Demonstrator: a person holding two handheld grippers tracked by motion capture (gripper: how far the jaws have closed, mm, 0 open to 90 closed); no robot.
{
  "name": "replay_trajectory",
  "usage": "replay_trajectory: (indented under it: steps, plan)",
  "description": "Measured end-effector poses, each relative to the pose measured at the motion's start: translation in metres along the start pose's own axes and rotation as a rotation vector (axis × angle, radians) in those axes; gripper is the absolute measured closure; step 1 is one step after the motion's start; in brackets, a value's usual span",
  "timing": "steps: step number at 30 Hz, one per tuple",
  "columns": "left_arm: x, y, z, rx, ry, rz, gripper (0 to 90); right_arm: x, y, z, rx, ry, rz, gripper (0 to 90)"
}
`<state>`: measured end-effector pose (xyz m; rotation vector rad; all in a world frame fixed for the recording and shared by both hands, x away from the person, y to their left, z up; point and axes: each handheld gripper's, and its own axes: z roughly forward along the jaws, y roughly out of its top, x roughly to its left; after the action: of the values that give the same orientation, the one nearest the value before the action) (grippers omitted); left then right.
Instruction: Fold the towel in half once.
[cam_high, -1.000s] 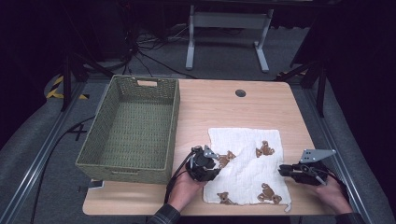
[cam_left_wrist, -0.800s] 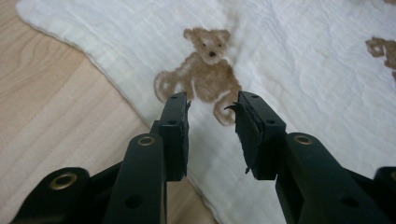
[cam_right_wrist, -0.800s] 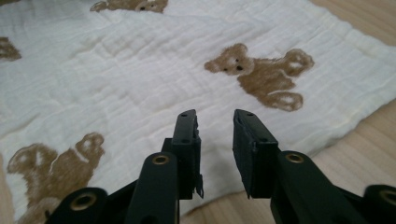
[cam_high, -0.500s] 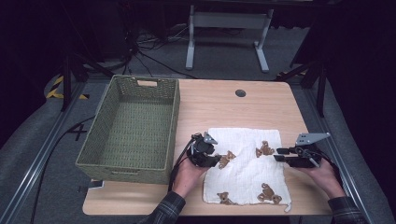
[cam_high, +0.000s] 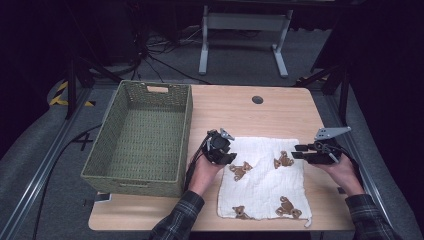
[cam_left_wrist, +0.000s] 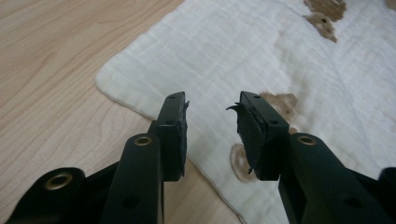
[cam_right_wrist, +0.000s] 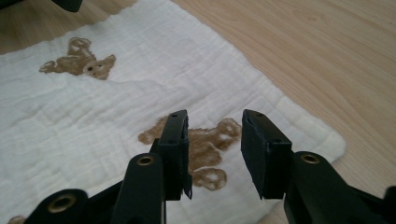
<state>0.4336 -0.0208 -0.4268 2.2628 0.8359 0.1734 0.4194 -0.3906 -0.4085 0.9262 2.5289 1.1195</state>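
Note:
A white cloth (cam_high: 263, 187) printed with brown teddy bears lies flat on the wooden table (cam_high: 235, 110), at the front right. My left gripper (cam_high: 231, 156) hovers over the cloth's far left corner, jaws open with nothing between them. In the left gripper view the open left gripper (cam_left_wrist: 212, 123) straddles the cloth's (cam_left_wrist: 261, 56) edge just below that rounded corner. My right gripper (cam_high: 295, 151) is at the cloth's far right corner, also open. The right gripper view shows the right gripper (cam_right_wrist: 215, 142) spread above a bear print (cam_right_wrist: 212, 140) on the cloth (cam_right_wrist: 93, 116), close to the corner.
A large woven green basket (cam_high: 187, 130) stands on the left half of the table, its right wall close to my left hand. A round cable hole (cam_high: 257, 99) sits near the far edge. Bare wood lies beyond the cloth.
Both grippers have moved away from the person, from the cloth's middle sides up to its two far corners. The cloth has stayed flat.

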Motion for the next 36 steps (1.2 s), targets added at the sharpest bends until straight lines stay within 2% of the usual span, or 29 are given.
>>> replay_trajectory:
  steps: [3, 4, 6, 8, 9, 13, 18, 20, 24, 30, 31, 33, 36]
  plan:
    - [0.003, 0.003, 0.004, -0.009, 0.001, -0.012, 63.2, -0.007, 0.004, 0.002, -0.002, -0.013, -0.002, 62.5]
    - [0.009, 0.007, 0.007, -0.002, 0.015, -0.018, 63.6, -0.011, 0.005, 0.003, -0.005, -0.02, 0.004, 62.5]
    - [0.012, 0.009, 0.009, 0.004, 0.024, -0.021, 63.6, -0.013, 0.006, 0.004, -0.011, -0.027, 0.003, 62.5]
    - [0.02, 0.011, 0.011, 0.004, 0.037, -0.047, 64.2, -0.019, 0.006, 0.006, -0.027, -0.03, 0.015, 62.4]
    - [0.024, 0.012, 0.013, -0.003, 0.046, -0.043, 64.3, -0.022, 0.006, 0.009, -0.014, -0.037, 0.018, 62.4]
    - [0.034, 0.015, 0.02, 0.01, 0.066, -0.073, 64.5, -0.03, 0.006, 0.014, 0.001, -0.049, 0.035, 62.4]
    - [0.047, 0.018, 0.03, 0.02, 0.108, -0.102, 64.2, -0.043, 0.006, 0.019, 0.001, -0.07, 0.052, 62.4]
    - [0.052, 0.019, 0.034, 0.028, 0.105, -0.118, 63.6, -0.049, 0.006, 0.023, -0.012, -0.087, 0.061, 62.7]
    - [0.054, 0.02, 0.042, 0.04, 0.112, -0.12, 63.0, -0.059, 0.001, 0.027, -0.007, -0.118, 0.077, 63.5]
    - [0.054, 0.02, 0.045, 0.043, 0.134, -0.107, 64.1, -0.072, -0.008, 0.031, 0.005, -0.147, 0.113, 63.7]
    - [0.054, 0.02, 0.045, 0.051, 0.14, -0.091, 65.6, -0.073, -0.009, 0.031, 0.013, -0.145, 0.115, 63.7]
    - [0.054, 0.021, 0.045, 0.05, 0.154, -0.086, 70.5, -0.073, -0.01, 0.034, 0.027, -0.161, 0.111, 64.1]
    - [0.053, 0.021, 0.046, 0.05, 0.142, -0.087, 81.5, -0.074, -0.012, 0.037, 0.046, -0.165, 0.112, 66.4]
